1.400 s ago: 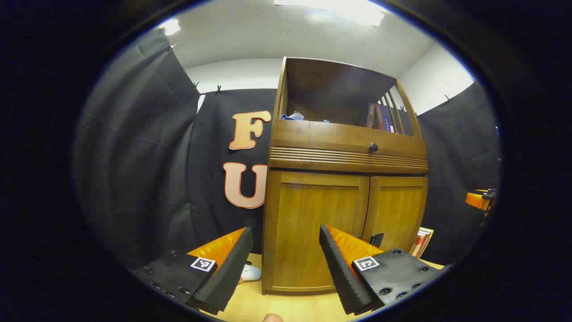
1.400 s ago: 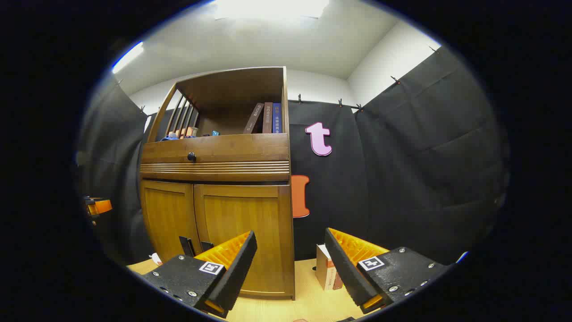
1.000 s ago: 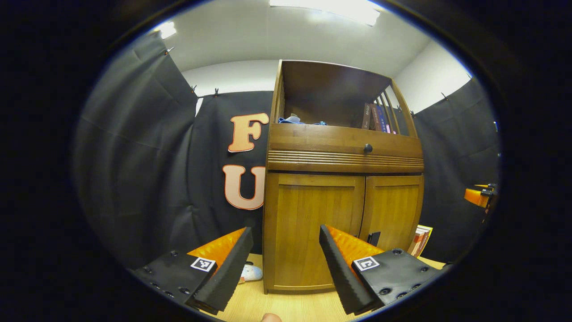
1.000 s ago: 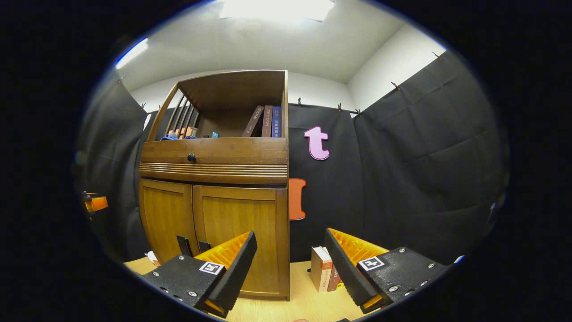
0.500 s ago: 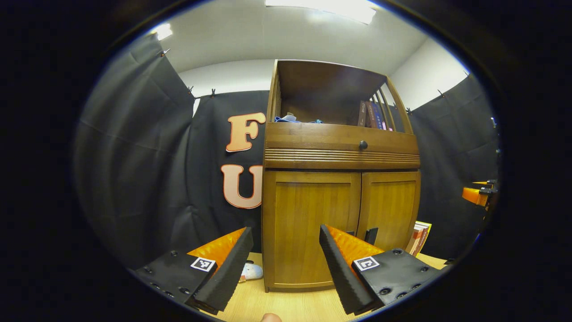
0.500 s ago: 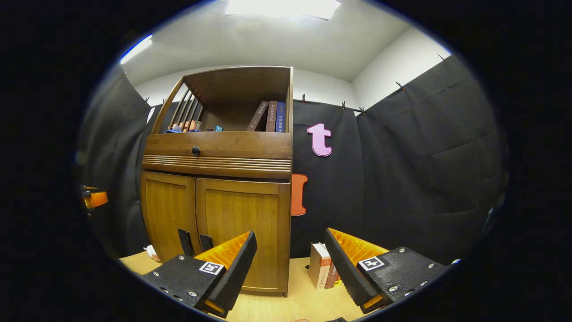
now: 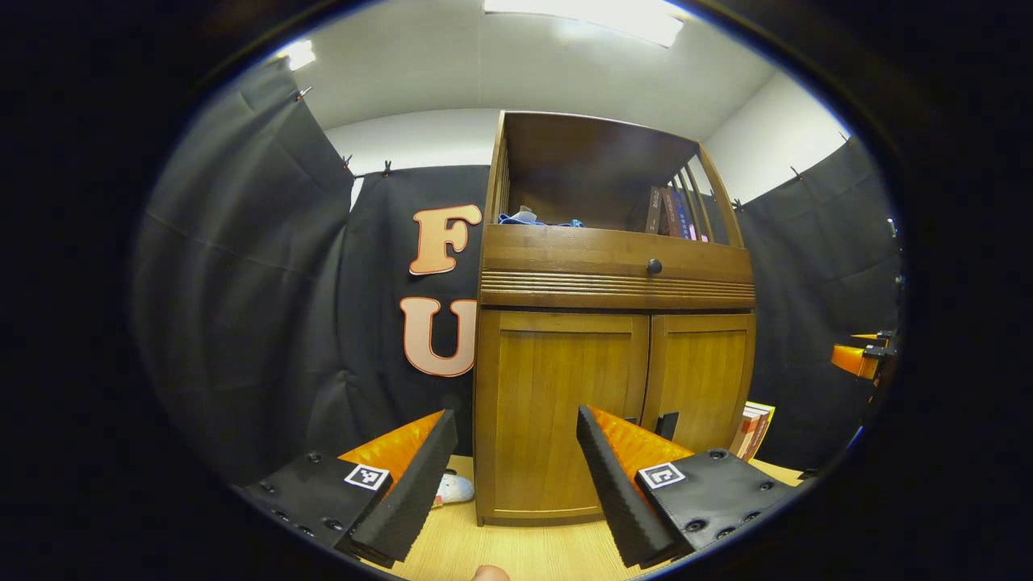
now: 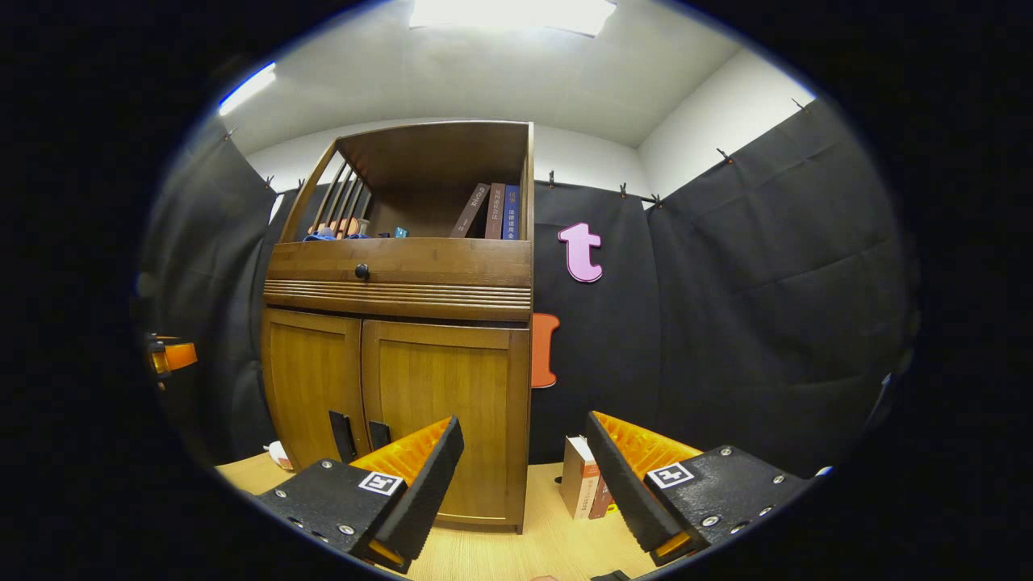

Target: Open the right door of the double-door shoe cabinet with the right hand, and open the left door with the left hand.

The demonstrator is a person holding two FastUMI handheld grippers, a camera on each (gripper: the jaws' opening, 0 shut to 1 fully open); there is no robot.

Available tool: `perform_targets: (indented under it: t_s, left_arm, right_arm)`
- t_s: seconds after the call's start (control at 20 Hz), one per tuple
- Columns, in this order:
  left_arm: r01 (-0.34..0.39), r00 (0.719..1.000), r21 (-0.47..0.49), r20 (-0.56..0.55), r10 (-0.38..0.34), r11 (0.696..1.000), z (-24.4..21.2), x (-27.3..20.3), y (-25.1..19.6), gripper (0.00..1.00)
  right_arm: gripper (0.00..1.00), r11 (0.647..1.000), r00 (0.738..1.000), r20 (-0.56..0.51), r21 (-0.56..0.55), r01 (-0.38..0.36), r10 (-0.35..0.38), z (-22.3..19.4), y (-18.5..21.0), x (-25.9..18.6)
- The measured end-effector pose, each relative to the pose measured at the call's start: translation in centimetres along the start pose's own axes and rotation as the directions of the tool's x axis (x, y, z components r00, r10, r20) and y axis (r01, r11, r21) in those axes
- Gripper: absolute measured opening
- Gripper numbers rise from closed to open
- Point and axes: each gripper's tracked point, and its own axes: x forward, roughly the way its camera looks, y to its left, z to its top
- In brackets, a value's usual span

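The wooden shoe cabinet [image 7: 613,278] stands ahead with both doors shut. In the left gripper view the left door [image 7: 557,403] is straight ahead and the right door [image 7: 700,371] is beyond it. A dark handle [image 7: 667,424] shows beside my finger. My left gripper [image 7: 515,418] is open, short of the cabinet, holding nothing. In the right gripper view the right door [image 8: 440,395] and left door [image 8: 311,379] carry two dark handles [image 8: 340,436] near the middle seam. My right gripper [image 8: 524,424] is open and empty, aimed past the cabinet's right edge.
A drawer with a round knob [image 7: 654,265] sits above the doors, under an open shelf with books [image 8: 494,211]. More books [image 8: 583,486] stand on the wooden floor right of the cabinet. A small white object [image 7: 453,488] lies at its left. Black cloth surrounds the booth.
Both views have drifted a little, so the cabinet looks slightly smaller and its door handles show more. Both grippers stay open and both doors stay shut.
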Motion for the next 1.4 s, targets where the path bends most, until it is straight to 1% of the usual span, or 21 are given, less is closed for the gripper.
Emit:
perform_targets:
  t_s: [0.3,0.35,0.45,0.5,0.55,0.6,0.7,0.75,0.8,0.9,0.95,1.05,1.1,1.15,1.2,1.35,1.4]
  left_arm:
    - [0.02,1.0,-0.018,-0.007,-0.02,1.0,0.1,-0.7,-0.4,0.99]
    - [0.018,1.0,-0.016,-0.005,-0.018,1.0,0.2,-0.7,-0.2,0.94]
    - [0.01,1.0,-0.006,0.002,-0.01,1.0,0.3,-1.0,0.2,0.99]
    - [0.005,1.0,-0.003,0.005,-0.005,1.0,0.3,-1.2,0.3,0.99]
    - [0.002,1.0,-0.003,0.009,-0.002,1.0,0.4,-1.4,0.5,0.98]
    - [0.0,1.0,-0.003,0.012,0.0,1.0,0.4,-1.5,0.7,0.96]
    - [-0.006,1.0,-0.005,0.008,0.006,1.0,0.3,-1.6,1.2,0.96]
    - [-0.007,1.0,-0.008,0.003,0.007,1.0,0.0,-1.7,1.4,0.99]
    - [-0.008,1.0,-0.011,0.001,0.008,1.0,-0.1,-1.7,1.5,0.94]
    - [-0.015,1.0,-0.006,0.0,0.015,1.0,-0.1,-1.6,2.0,0.94]
    - [-0.02,1.0,0.0,0.001,0.02,1.0,-0.1,-1.7,2.3,0.99]
    - [-0.036,0.999,0.005,0.005,0.036,0.999,-0.1,-1.8,2.8,0.94]
    - [-0.046,0.999,0.004,0.007,0.046,0.999,-0.2,-1.8,3.1,0.94]
    - [-0.049,0.999,0.004,0.007,0.049,0.999,-0.3,-1.8,3.3,0.99]
    - [-0.052,0.999,0.004,0.006,0.052,0.999,-0.5,-1.6,3.5,0.96]
    - [-0.059,0.998,0.004,-0.001,0.059,0.998,-1.0,-1.9,4.1,0.96]
    - [-0.062,0.998,0.004,-0.005,0.062,0.998,-1.2,-2.0,4.3,0.94]
  right_arm:
    - [0.94,1.0,1.0,-0.004,0.009,-0.011,0.011,-0.9,1.3,0.0]
    - [1.0,1.0,1.0,-0.005,0.015,-0.014,0.014,-1.2,1.7,0.0]
    - [1.0,1.0,1.0,-0.011,0.022,-0.019,0.019,-1.9,2.6,0.5]
    - [0.94,0.999,1.0,-0.018,0.023,-0.024,0.024,-2.4,3.3,0.8]
    - [0.94,0.999,0.999,-0.026,0.023,-0.034,0.035,-3.0,4.1,1.1]
    - [1.0,0.999,0.998,-0.034,0.023,-0.046,0.047,-3.5,5.1,1.4]
    - [1.0,0.998,0.998,-0.036,0.03,-0.06,0.061,-4.5,6.9,2.0]
    - [0.94,0.997,0.997,-0.038,0.031,-0.067,0.068,-5.0,7.9,2.4]
    - [0.94,0.997,0.996,-0.041,0.035,-0.076,0.077,-5.6,8.9,3.0]
    - [0.94,0.993,0.992,-0.062,0.046,-0.107,0.11,-7.1,11.3,4.0]
    - [0.94,0.991,0.989,-0.072,0.048,-0.122,0.126,-7.8,12.4,4.4]
    - [0.94,0.989,0.985,-0.088,0.04,-0.145,0.148,-9.4,14.6,5.6]
    - [0.94,0.988,0.983,-0.097,0.041,-0.151,0.155,-10.2,15.5,6.1]
    - [0.94,0.985,0.98,-0.108,0.051,-0.162,0.167,-10.9,16.4,6.8]
    - [0.94,0.983,0.976,-0.118,0.065,-0.174,0.18,-11.6,17.4,7.4]
    - [0.95,0.976,0.972,-0.121,0.113,-0.187,0.2,-12.8,19.2,9.2]
    - [0.95,0.974,0.971,-0.126,0.121,-0.19,0.205,-13.2,19.7,9.8]
